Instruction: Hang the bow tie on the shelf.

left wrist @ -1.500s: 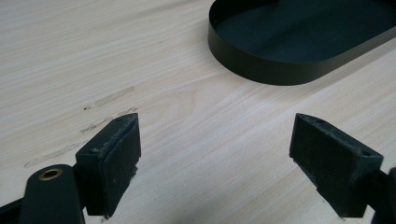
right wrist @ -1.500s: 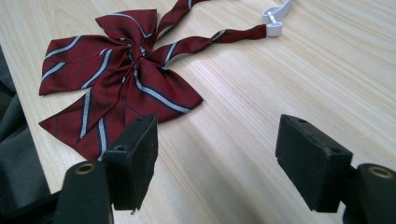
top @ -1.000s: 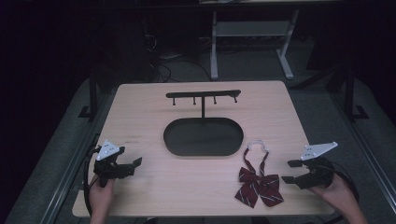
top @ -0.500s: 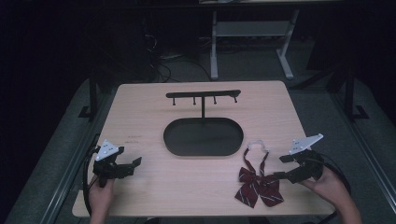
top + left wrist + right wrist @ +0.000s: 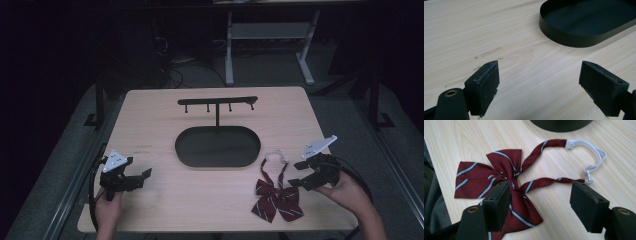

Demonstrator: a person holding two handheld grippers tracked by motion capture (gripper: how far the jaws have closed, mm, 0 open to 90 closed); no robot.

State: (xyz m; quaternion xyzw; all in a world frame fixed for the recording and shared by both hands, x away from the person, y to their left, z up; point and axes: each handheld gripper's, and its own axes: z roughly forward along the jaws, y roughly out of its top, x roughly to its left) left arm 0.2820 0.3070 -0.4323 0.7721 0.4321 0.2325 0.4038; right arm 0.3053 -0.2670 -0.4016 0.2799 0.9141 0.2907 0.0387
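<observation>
A pale wooden surface (image 5: pixel 165 115) carries everything in play. At its middle a black oval tray (image 5: pixel 218 146) is seen, from whose far edge a post rises to a hanger bar (image 5: pixel 218 101) with small pegs. Nearer the person's right, just beside the tray, a maroon striped bow tie (image 5: pixel 278 196) lies flat, its two straps running toward the tray and ending in a white elastic loop (image 5: pixel 276 155) with a clasp.

The right gripper (image 5: pixel 300 174) is held low beside the bow, its fingers (image 5: pixel 496 205) spread wide and empty, the bow's knot and one strap lying ahead between them in the right gripper view. The left gripper (image 5: pixel 139 179) rests well apart over bare wood, its fingers (image 5: pixel 485 86) likewise wide with nothing held.

The step in hand is judged to be the pick-up of the tie. A clean grasp would probably be had at the knot or where the straps leave it, so that the fabric is pinched rather than the wood scraped; the loop is best left free for later hooking on a peg.
</observation>
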